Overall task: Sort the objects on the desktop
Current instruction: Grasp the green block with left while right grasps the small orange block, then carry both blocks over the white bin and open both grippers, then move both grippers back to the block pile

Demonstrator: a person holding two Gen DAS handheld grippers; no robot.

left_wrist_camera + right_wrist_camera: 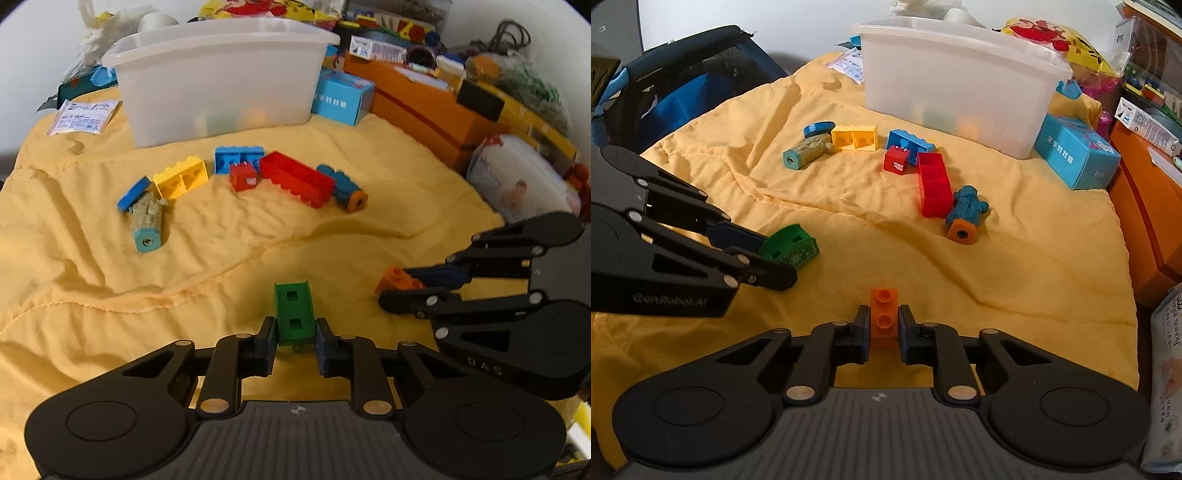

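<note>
So both are loaded: the left hand-held gripper point(295, 341) is clamped on a green block point(294, 314), and the right hand-held gripper point(884, 328) is pinching a small orange brick point(884, 317), both low over the yellow cloth point(92, 295). Remaining blocks lie scattered near the far white bin point(221, 81).

A: You've got a green plastic block point(294, 314), an orange two-stud brick point(884, 316), a yellow quilted cloth point(221, 240).

B: Your translucent white plastic bin point(221, 77); long red open brick point(297, 178), yellow double brick point(181, 176) too.
</note>
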